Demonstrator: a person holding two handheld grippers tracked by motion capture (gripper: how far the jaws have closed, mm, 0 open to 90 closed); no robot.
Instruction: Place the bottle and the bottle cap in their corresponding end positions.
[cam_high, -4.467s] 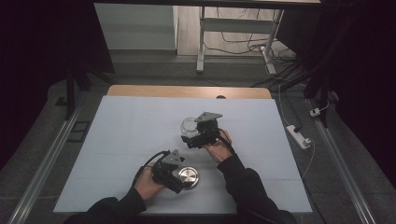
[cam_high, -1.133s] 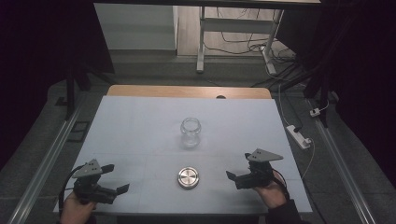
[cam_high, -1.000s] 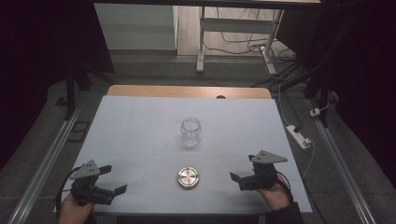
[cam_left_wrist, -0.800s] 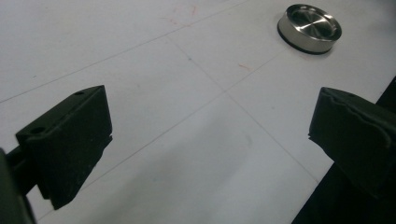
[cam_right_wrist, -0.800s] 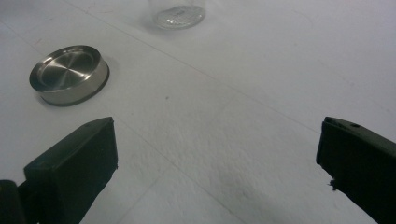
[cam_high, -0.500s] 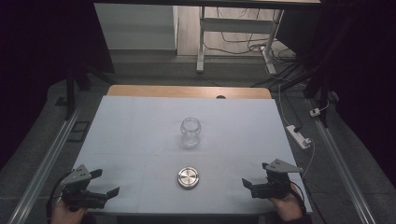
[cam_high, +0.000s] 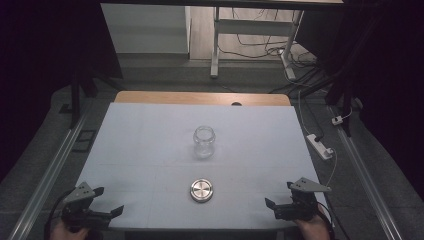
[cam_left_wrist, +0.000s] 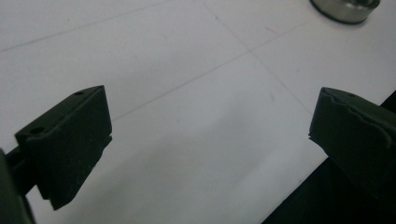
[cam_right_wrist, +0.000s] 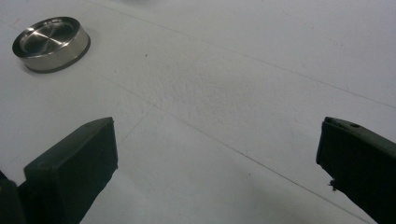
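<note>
A clear glass jar (cam_high: 204, 142) stands upright and open in the middle of the white tabletop (cam_high: 130, 150). Its round silver lid (cam_high: 201, 190) lies flat, near its front, not touching.

A: Where does the jar (cam_high: 204, 142) stand?

B: Upright near the middle of the tabletop (cam_high: 140, 130), with the lid (cam_high: 201, 190) apart from it at its 6 o'clock, lying flat nearer the front edge.

A: And the grippers?

B: The left gripper (cam_high: 106, 202) sits at the front left corner, about 8 o'clock from the lid; the right gripper (cam_high: 278, 198) at the front right corner, about 4 o'clock. Both are well apart from the lid.

A: Anything off the tabletop?

B: A power strip (cam_high: 320, 146) lies on the floor at the jar's 3 o'clock.
</note>
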